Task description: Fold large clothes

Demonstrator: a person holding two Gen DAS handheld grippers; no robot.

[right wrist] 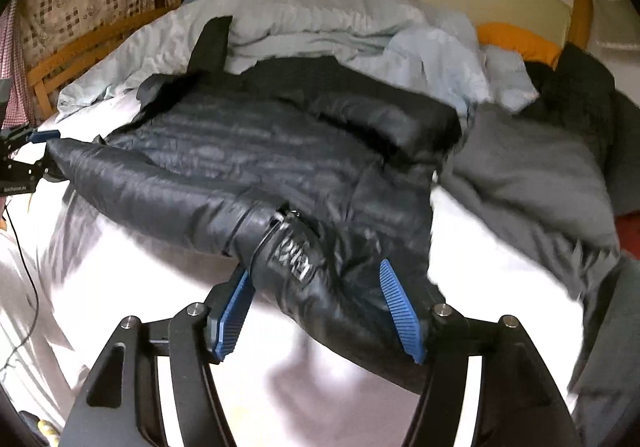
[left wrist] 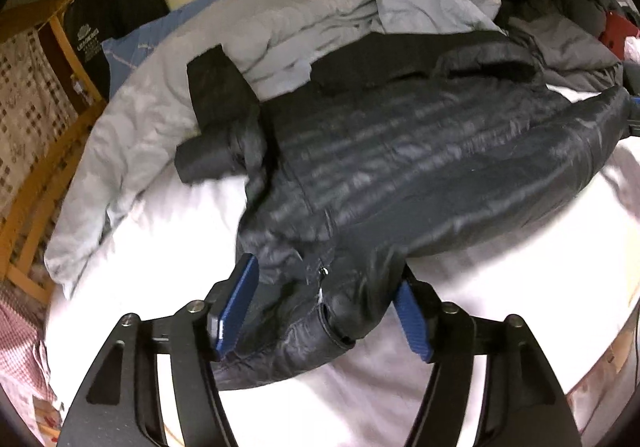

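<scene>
A dark quilted down jacket (left wrist: 400, 167) lies spread across the white sheet (left wrist: 160, 247) of a bed. In the left wrist view my left gripper (left wrist: 326, 271) stands open, its blue pads (left wrist: 236, 307) wide apart with one bottom corner of the jacket lying loose between them. In the right wrist view my right gripper (right wrist: 314, 267) is open too, and the other corner of the jacket (right wrist: 304, 247), with a zip end and a label, sits between its pads (right wrist: 400, 311) without being pinched. Each gripper shows at the edge of the other's view, the left gripper (right wrist: 36, 143) and the right gripper (left wrist: 634, 111).
A rumpled pale grey-blue duvet (left wrist: 280, 27) is heaped behind the jacket. A grey garment (right wrist: 540, 175), black clothing (right wrist: 576, 87), an orange pillow (right wrist: 520, 39) and a red item (left wrist: 618, 33) lie at the far right. A wooden bed frame (left wrist: 36, 183) runs along the left. A black cable (right wrist: 24, 287) hangs there.
</scene>
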